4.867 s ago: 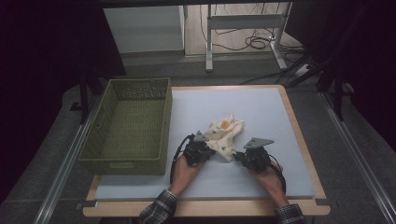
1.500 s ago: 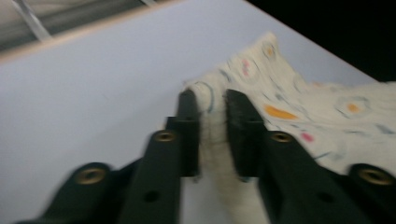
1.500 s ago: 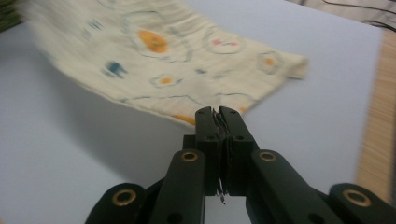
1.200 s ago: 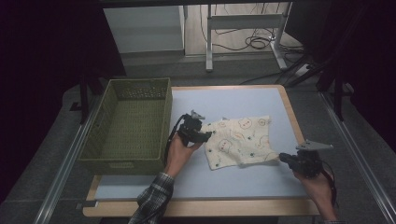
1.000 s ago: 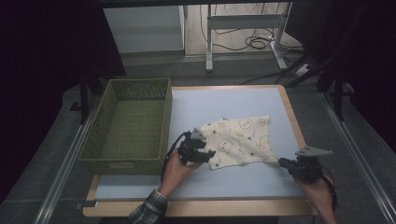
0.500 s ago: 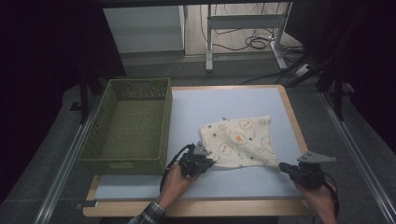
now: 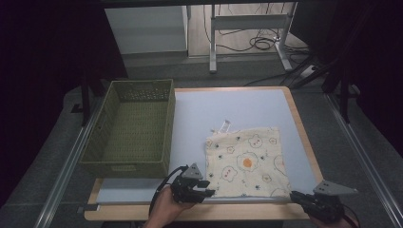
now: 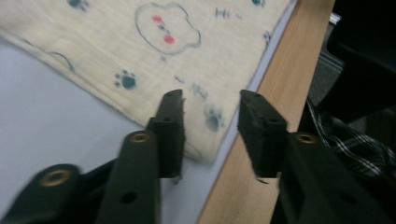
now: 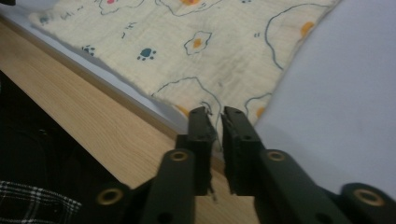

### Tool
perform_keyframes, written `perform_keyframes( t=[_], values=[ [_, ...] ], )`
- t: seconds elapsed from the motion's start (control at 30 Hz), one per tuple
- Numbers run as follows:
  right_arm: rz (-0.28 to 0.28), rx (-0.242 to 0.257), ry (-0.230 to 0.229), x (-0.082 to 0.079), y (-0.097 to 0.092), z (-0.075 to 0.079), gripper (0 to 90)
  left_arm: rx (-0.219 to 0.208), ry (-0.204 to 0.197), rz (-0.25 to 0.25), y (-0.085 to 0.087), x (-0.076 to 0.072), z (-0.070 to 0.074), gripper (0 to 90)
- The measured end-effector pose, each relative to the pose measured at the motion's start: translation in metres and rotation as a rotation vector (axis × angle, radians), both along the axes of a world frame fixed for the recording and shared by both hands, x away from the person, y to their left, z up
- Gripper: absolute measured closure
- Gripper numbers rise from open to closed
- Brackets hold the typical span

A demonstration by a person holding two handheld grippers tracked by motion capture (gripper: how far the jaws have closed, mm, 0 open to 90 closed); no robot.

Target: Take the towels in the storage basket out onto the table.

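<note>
A cream cloth [image 7: 247, 161] printed with bears, eggs and paw marks lies spread flat on the pale blue table top [image 7: 228, 104], its near hem at the front edge. My left gripper [image 7: 209, 189] is at the cloth's near left corner. In the left gripper view its jaws [image 8: 210, 100] have just been opening and stand apart, with the corner of the cloth [image 8: 140, 46] lying slack between them. My right gripper [image 7: 294, 195] is at the near right corner. Its jaws [image 9: 218, 114] have just been opening to a narrow gap, the tip of the cloth [image 9: 210, 46] at that gap.
A green woven basket [image 7: 126, 167] stands along the table's left side, with nothing in it. The wooden front rim [image 7: 199, 211] runs right under both grippers. Bare blue top lies behind the cloth. Desk legs and cables are on the floor beyond.
Both grippers have drawn back toward the front edge, pulling the cloth with them until it lies flat. Both pairs of jaws have parted from the cloth's corners.
</note>
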State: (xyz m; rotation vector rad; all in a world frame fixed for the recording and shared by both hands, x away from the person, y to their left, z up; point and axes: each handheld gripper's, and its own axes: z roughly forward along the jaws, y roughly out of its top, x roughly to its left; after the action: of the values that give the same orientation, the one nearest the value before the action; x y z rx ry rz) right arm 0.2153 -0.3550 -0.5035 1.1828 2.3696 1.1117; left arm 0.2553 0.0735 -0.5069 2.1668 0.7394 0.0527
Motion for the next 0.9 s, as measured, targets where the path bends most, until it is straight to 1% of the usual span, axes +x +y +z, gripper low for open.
perform_keyframes(
  t=[0.03,0.07,0.1,0.13,0.17,0.2,0.23,0.27,0.3,0.33,0.37,0.43,0.47,0.5,0.53,0.57,0.6,0.63,0.67,0.73,0.83,0.87,0.9],
  values=[
    [-0.006,0.001,-0.007,0.000,-0.002,0.003,75.1,0.000,0.000,0.000,0.000,0.000,0.000,49.8],
    [-0.006,0.001,-0.007,0.000,-0.002,0.003,75.1,-0.002,-0.018,0.023,0.001,0.003,0.004,49.8],
    [-0.021,0.000,-0.024,0.003,-0.006,0.009,72.6,0.003,-0.039,0.038,0.002,0.007,0.008,48.0],
    [-0.027,0.002,-0.033,0.007,-0.007,0.012,71.8,0.008,-0.067,0.085,0.001,0.018,0.014,47.0],
    [-0.033,0.006,-0.035,0.012,-0.007,0.014,70.8,0.008,-0.067,0.085,0.001,0.018,0.014,47.0],
    [-0.033,0.006,-0.035,0.012,-0.007,0.014,70.8,0.008,-0.072,0.108,-0.001,0.025,0.016,47.0],
    [-0.037,0.008,-0.035,0.018,-0.007,0.014,69.8,0.009,-0.076,0.127,-0.003,0.033,0.017,47.0],
    [-0.046,0.005,-0.030,0.033,-0.004,0.013,68.2,0.028,-0.083,0.173,-0.007,0.049,0.016,47.1],
    [-0.046,0.005,-0.030,0.033,-0.004,0.013,68.2,0.028,-0.083,0.173,-0.007,0.049,0.016,47.1],
    [-0.069,-0.005,-0.019,0.050,0.000,0.010,67.0,0.037,-0.085,0.213,-0.011,0.066,0.014,47.1],
    [-0.077,-0.009,-0.015,0.059,0.002,0.009,66.7,0.042,-0.091,0.231,-0.013,0.074,0.013,47.1],
    [-0.094,-0.013,-0.005,0.078,0.007,0.007,66.1,0.041,-0.087,0.271,-0.015,0.089,0.011,47.1],
    [-0.094,-0.013,-0.005,0.078,0.007,0.007,66.1,0.041,-0.087,0.271,-0.015,0.089,0.011,47.3],
    [-0.106,-0.031,-0.007,0.097,0.012,0.006,66.1,0.027,-0.093,0.305,-0.017,0.102,0.010,48.9],
    [-0.109,-0.030,-0.006,0.106,0.014,0.006,66.1,0.031,-0.106,0.320,-0.018,0.108,0.010,50.7],
    [-0.109,-0.030,-0.006,0.106,0.014,0.006,66.1,0.031,-0.106,0.320,-0.018,0.108,0.010,53.3],
    [-0.118,-0.038,-0.012,0.122,0.018,0.007,66.1,0.037,-0.114,0.344,-0.020,0.121,0.012,56.7],
    [-0.123,-0.044,-0.016,0.129,0.020,0.007,66.1,0.047,-0.120,0.352,-0.020,0.128,0.012,59.5],
    [-0.125,-0.053,-0.019,0.136,0.022,0.007,66.1,0.051,-0.115,0.360,-0.020,0.135,0.012,62.9],
    [-0.130,-0.057,-0.020,0.147,0.024,0.006,66.0,0.069,-0.117,0.382,-0.019,0.148,0.011,65.9],
    [-0.137,-0.055,-0.015,0.157,0.025,0.005,65.0,0.088,-0.079,0.405,-0.017,0.168,0.004,67.2],
    [-0.138,-0.049,-0.014,0.159,0.025,0.004,64.3,0.097,-0.069,0.408,-0.017,0.174,0.001,67.2],
    [-0.136,-0.046,-0.013,0.160,0.025,0.003,63.5,0.105,-0.050,0.405,-0.016,0.178,-0.003,67.1]
  ],
)
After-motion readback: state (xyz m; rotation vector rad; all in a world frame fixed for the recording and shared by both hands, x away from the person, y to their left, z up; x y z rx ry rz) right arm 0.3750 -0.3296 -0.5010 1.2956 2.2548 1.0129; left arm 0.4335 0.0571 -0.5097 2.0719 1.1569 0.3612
